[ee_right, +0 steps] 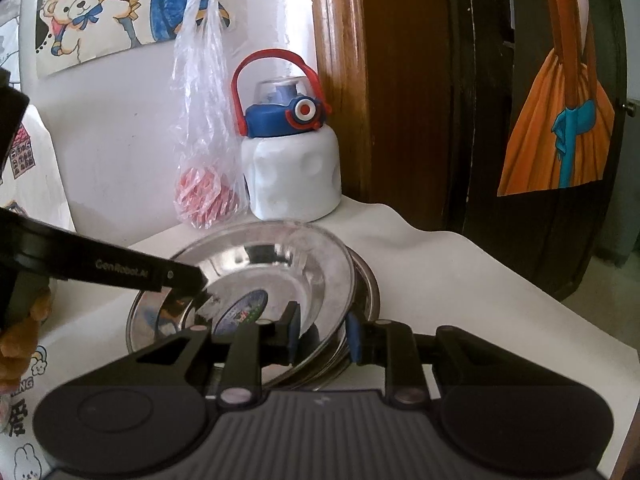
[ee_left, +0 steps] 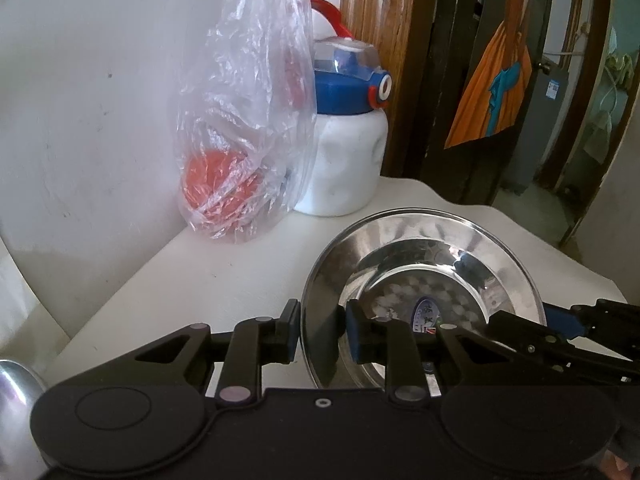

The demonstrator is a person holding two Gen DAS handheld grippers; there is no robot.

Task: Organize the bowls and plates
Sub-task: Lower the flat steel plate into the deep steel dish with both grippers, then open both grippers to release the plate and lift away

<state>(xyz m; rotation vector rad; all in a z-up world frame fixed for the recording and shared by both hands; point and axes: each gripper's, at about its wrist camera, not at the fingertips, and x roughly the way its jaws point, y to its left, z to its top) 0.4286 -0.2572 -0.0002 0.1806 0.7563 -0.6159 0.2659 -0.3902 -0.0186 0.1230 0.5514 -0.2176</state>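
Two nested steel bowls (ee_right: 320, 264), both empty

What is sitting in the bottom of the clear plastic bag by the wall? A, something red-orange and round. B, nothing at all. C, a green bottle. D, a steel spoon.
A: the plastic bag hangs against the wall beside the white bottle, and a round red-orange thing shows through its bottom; what it is cannot be told.

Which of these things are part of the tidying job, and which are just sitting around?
Part of the job: steel plate, another steel dish under it, left gripper, right gripper.

Just lying about: water bottle, plastic bag, white table.
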